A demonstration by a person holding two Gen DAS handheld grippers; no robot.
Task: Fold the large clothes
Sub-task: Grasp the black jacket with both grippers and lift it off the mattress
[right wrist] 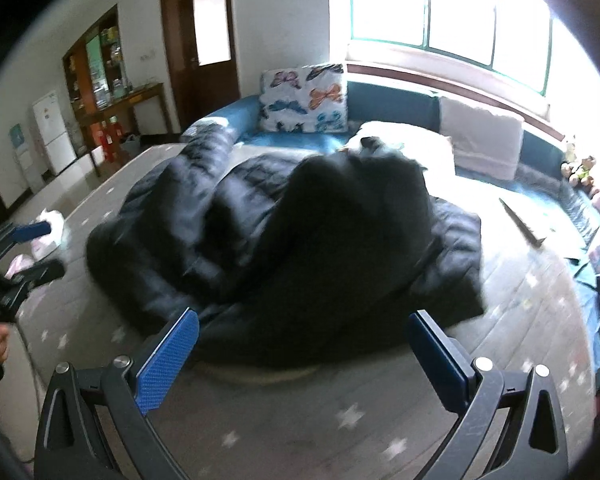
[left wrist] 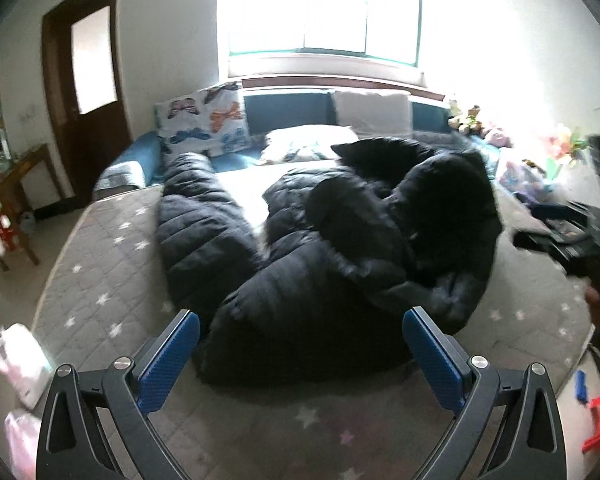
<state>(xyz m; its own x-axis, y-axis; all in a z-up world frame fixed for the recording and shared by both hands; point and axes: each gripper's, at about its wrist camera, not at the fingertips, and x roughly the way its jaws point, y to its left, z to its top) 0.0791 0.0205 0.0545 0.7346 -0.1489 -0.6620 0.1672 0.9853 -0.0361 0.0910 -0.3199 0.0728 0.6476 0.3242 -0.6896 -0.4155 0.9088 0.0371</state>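
Note:
A large black quilted puffer jacket (left wrist: 320, 240) lies crumpled on a grey star-patterned bed cover (left wrist: 100, 280); one sleeve stretches to the far left. It also shows in the right wrist view (right wrist: 300, 240) as a bunched heap. My left gripper (left wrist: 300, 320) is open and empty, its blue pads (left wrist: 172, 356) just short of the jacket's near edge. My right gripper (right wrist: 302, 320) is open and empty, hovering before the jacket's near edge. The right gripper shows at the right edge of the left wrist view (left wrist: 572, 236); the left one shows at the left edge of the right wrist view (right wrist: 24, 252).
A butterfly-print pillow (left wrist: 204, 120) and white pillows (left wrist: 372, 110) lean at the blue headboard under a bright window. Stuffed toys (left wrist: 472, 120) sit at the far right. White and pink cloths (left wrist: 20, 360) lie at the bed's left edge. A wooden door (left wrist: 84, 92) and side table stand left.

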